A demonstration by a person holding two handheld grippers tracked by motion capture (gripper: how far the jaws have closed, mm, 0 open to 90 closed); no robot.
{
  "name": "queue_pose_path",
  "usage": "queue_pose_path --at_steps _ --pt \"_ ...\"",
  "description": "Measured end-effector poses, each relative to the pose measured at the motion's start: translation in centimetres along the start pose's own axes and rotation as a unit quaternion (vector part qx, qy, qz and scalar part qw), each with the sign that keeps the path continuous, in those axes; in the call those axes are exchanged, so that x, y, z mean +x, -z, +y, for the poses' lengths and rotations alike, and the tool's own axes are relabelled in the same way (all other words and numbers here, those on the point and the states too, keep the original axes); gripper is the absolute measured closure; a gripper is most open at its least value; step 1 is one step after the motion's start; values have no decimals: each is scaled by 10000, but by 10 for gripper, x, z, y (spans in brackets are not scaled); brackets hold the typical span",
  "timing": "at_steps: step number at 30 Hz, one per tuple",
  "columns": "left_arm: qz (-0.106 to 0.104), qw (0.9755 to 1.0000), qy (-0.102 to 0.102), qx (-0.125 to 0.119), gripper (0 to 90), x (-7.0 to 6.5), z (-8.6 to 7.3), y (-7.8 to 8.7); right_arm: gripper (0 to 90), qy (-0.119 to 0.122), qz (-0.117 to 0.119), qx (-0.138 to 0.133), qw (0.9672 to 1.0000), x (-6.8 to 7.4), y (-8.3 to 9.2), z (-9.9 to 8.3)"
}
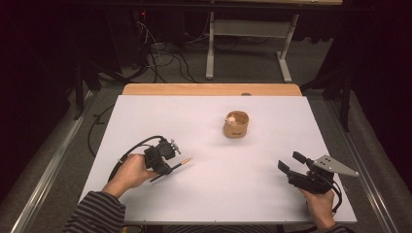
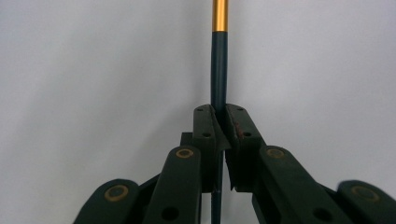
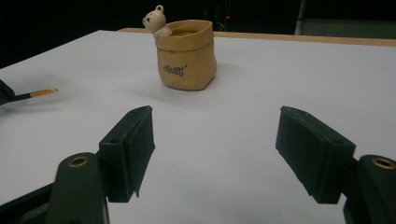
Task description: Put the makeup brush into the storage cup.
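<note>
Left gripper point(image 2: 219, 122): clamped on dark pen point(image 2: 219, 70), tip cropped. Right gripper point(image 3: 215, 140): wide, empty; ahead, tan pot point(image 3: 186, 55), lettering illegible.

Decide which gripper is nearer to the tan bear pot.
Right, though only narrowly. The right gripper sits open, below-right of the tan bear pot; the left gripper, shut on a pencil, lies below-left of it.

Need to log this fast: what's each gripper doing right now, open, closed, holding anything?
Left gripper: closed on the dark pen with the gold band.
Right gripper: open, holding nothing, facing the tan bear pot.
</note>
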State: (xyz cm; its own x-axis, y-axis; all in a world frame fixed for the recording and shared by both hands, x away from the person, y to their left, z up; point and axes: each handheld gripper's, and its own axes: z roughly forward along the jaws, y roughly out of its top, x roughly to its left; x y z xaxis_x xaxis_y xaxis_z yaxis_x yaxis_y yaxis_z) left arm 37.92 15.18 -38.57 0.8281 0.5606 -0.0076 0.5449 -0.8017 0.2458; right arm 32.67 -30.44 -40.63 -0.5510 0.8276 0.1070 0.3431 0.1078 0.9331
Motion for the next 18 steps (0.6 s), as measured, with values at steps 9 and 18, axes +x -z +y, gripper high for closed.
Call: queue_pose_path --at_steps 9,18 --pt "48 9996 39 -283 836 -4 -3 7 299 7 3 2 10000 0 0 0" --pt "26 9979 118 -638 836 -9 -7 12 299 26 3 -6 10000 0 0 0"
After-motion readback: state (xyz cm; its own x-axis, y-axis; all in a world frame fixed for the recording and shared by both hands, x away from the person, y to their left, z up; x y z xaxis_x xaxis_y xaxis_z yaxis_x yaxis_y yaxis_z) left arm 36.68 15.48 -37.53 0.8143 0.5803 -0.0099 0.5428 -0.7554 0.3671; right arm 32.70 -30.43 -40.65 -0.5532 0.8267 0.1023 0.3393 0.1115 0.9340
